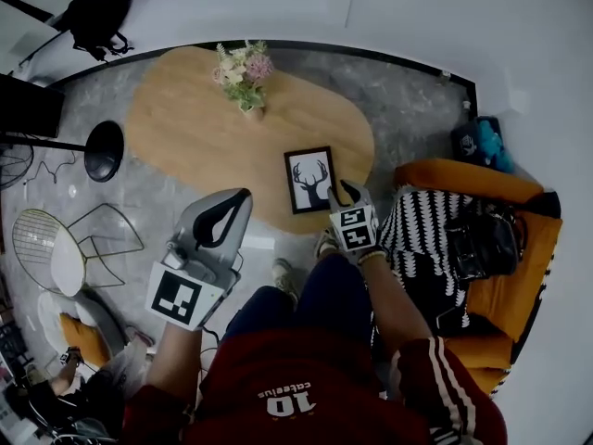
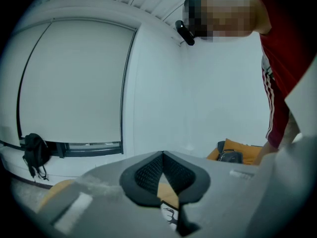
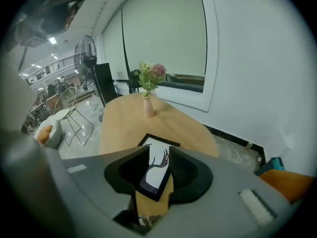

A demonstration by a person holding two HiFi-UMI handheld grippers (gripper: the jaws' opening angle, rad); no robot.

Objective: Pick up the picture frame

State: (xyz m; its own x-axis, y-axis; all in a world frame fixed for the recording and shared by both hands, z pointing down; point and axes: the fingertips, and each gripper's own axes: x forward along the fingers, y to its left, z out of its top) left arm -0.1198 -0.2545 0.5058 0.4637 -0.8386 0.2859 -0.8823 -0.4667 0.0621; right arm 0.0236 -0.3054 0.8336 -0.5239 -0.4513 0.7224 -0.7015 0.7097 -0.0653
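The picture frame [image 1: 310,179], black-edged with a deer-antler print, lies flat near the front edge of the oval wooden table [image 1: 185,128]. My right gripper [image 1: 345,191] hovers at the frame's right near corner. In the right gripper view the frame [image 3: 156,170] shows in the gap of the right gripper [image 3: 159,150], whose jaws stand apart, open. My left gripper [image 1: 232,207] is held up off the table's front edge. Seen from its own camera, the left gripper [image 2: 162,155] is shut and empty, with a sliver of the frame [image 2: 168,214] below.
A vase of flowers [image 1: 244,77] stands on the table's far side. An orange armchair [image 1: 519,276] with a black bag [image 1: 482,239] and striped cushion is at the right. A wire chair [image 1: 65,244] and a black lamp base [image 1: 104,151] stand left.
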